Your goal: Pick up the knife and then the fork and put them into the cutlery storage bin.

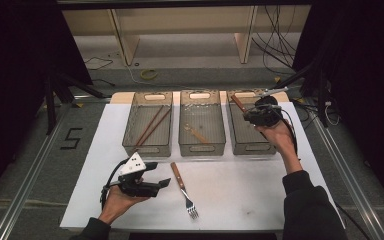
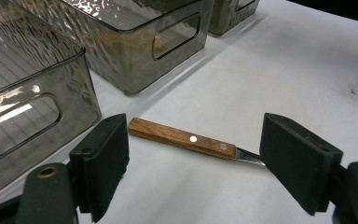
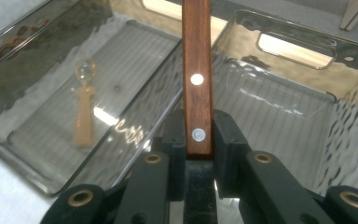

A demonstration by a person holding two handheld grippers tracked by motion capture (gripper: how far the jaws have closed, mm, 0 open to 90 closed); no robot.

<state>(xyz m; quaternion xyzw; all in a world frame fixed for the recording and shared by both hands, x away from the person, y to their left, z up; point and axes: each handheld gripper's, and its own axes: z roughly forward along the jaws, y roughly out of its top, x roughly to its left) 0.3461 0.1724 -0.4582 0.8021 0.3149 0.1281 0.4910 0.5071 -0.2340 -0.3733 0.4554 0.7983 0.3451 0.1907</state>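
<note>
A fork (image 1: pixel 183 190) with a wooden handle lies on the white table top, tines toward the person. My left gripper (image 1: pixel 161 174) sits just left of the handle with its jaws open. In the left gripper view the riveted handle (image 2: pixel 182 138) lies on the table between the two spread pads (image 2: pixel 103 158), untouched, and the left gripper (image 2: pixel 191 163) stands over it. My right gripper (image 1: pixel 248 114) hovers over the right-hand bin (image 1: pixel 240 145), shut on the end of another wooden-handled utensil (image 1: pixel 238 103). That handle (image 3: pixel 197 88) rises from the clamped right gripper (image 3: pixel 198 136); its far end is out of frame.
Three smoky clear bins stand in a row at the back of the table. The left bin (image 1: pixel 130 137) holds chopsticks (image 1: pixel 151 126); the middle bin (image 1: pixel 202 148) holds a pale translucent spoon (image 3: pixel 83 114). Cables and shelf legs lie beyond the table.
</note>
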